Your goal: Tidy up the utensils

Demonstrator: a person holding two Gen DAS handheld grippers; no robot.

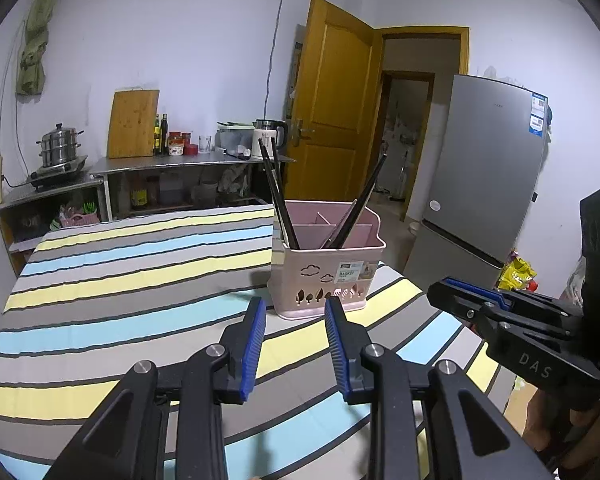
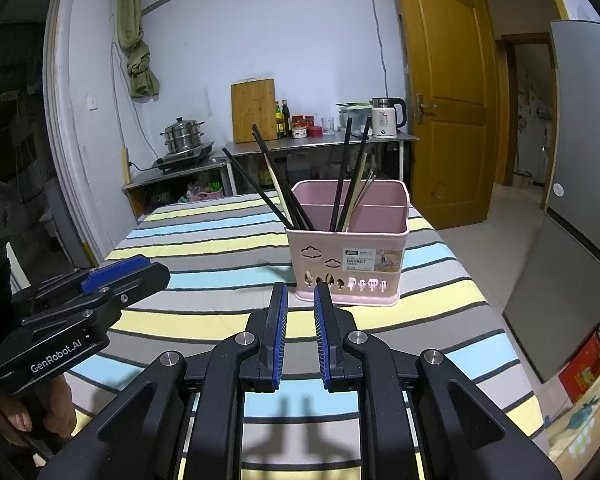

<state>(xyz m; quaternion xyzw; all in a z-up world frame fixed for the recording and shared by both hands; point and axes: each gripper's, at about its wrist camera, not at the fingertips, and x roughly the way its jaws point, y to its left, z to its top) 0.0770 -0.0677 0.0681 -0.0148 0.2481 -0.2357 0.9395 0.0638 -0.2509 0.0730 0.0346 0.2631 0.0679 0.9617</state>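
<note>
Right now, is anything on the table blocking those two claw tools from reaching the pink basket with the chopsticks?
Nothing visible. Only bare striped tablecloth lies between the pink basket and both the left gripper and right gripper; both jaws are empty.

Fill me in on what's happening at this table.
A person holds a gripper in each hand over a striped table, tidying utensils. Chopsticks already stand in the pink basket. The left gripper and right gripper hang just short of the basket, jaws apart and empty.
</note>
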